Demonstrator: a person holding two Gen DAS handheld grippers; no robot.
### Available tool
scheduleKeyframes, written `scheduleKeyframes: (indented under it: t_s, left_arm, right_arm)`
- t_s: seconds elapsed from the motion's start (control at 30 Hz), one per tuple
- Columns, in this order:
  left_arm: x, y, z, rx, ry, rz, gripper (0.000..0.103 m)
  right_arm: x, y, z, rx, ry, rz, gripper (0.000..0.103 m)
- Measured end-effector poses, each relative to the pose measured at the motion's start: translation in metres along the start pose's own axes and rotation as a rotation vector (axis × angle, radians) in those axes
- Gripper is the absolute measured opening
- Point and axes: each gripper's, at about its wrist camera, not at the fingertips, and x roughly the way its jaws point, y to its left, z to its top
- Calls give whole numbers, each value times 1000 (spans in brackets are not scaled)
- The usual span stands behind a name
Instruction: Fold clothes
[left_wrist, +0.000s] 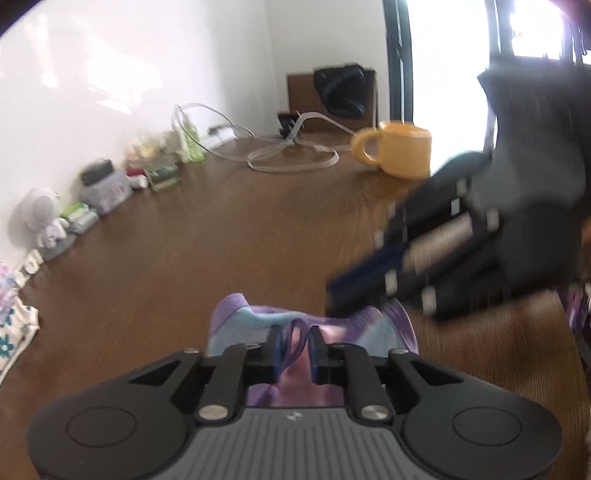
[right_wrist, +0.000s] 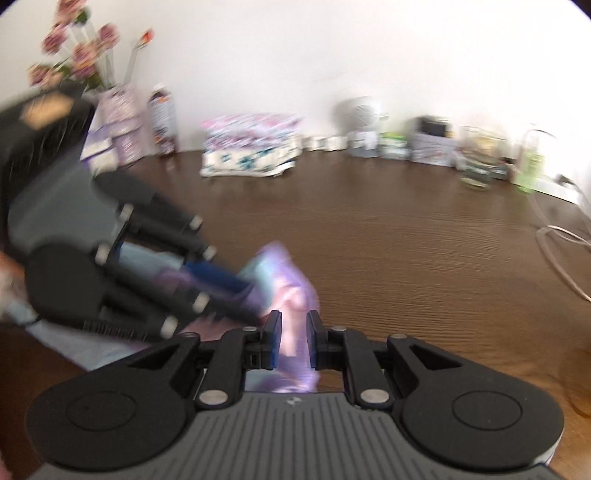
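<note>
Purple-and-blue garment (left_wrist: 258, 325) lies on the worktop (left_wrist: 258, 229), bunched between both narrowly parted jaws; left gripper (left_wrist: 295, 347) has the right gripper (left_wrist: 334, 295) at two o'clock; grip unclear.

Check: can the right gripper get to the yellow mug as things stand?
Probably not yet: the right gripper is shut on the purple garment. The mug stands apart on bare table, with nothing between.

left wrist view: low over the brown table (left_wrist: 229, 236), close behind the left gripper (left_wrist: 294, 345), facing the far corner and yellow mug (left_wrist: 400, 147). right wrist view: equally low and close behind the right gripper (right_wrist: 294, 341), facing the wall. both views share the purple garment (left_wrist: 255, 317) and the opposite gripper.
</note>
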Motion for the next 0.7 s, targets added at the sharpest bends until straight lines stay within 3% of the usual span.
scheduleKeyframes:
  t_s: [0.1, 0.23, 0.3, 0.37, 0.43, 0.5, 0.57, 0.7]
  left_arm:
    - [5, -1, -4, -36, 21, -37, 44]
    - [-4, 4, -5, -73, -17, -50, 48]
    - [-10, 6, -5, -80, -29, -39, 49]
    - [-17, 7, -6, -86, -31, -17, 49]
    - [-25, 11, -10, -103, -31, 8, 49]
    - [-35, 16, -15, -130, -32, 16, 49]
    - [-43, 21, -20, -153, -32, 20, 49]
    - [-48, 32, -30, -183, -25, 64, 49]
  right_arm:
    - [-9, -8, 0, 43, -26, -12, 13]
    - [-21, -19, 1, 101, -61, -28, 13]
    - [-15, -18, 5, 104, -54, 1, 19]
    - [-4, -15, 10, 107, -37, 28, 32]
    - [9, -14, 15, 112, -13, 47, 34]
    - [19, -13, 16, 117, 18, 52, 30]
    - [27, -13, 17, 126, 44, 59, 3]
    - [20, -21, 10, 185, 35, 46, 3]
